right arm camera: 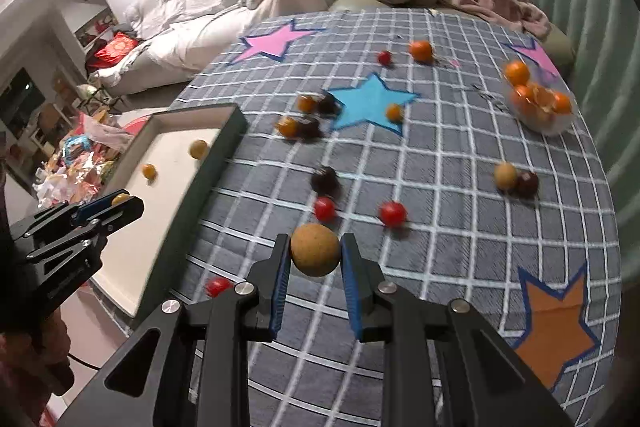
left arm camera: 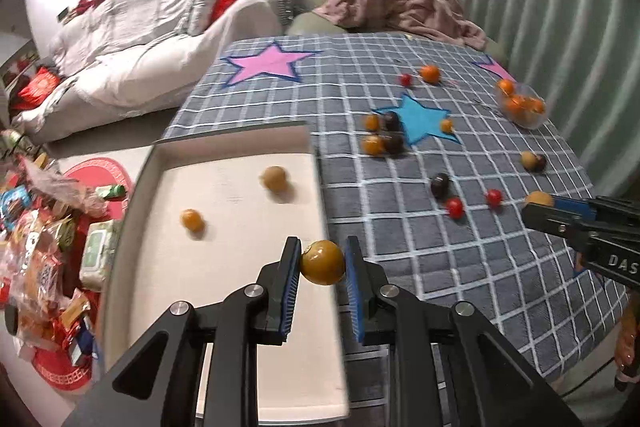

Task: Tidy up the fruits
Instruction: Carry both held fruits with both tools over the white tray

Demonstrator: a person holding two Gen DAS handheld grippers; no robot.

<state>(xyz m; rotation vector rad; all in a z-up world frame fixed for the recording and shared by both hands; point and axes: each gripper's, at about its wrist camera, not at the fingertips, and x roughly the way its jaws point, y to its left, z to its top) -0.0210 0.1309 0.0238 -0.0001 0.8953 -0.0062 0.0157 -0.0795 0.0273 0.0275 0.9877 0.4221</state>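
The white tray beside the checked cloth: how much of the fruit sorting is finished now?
Done: two small round fruits, one tan and one orange, lie in the white tray. In hand: the left hand-held gripper and the right hand-held gripper each clamp one round fruit. Left: more than a dozen fruits on the checked cloth.

we count three red cherry tomatoes out on the checked cloth from the left wrist view, four from the right one. two fruits sit in the white tray. one clear bowl of oranges, too bunched up to count. five stars on the cloth.
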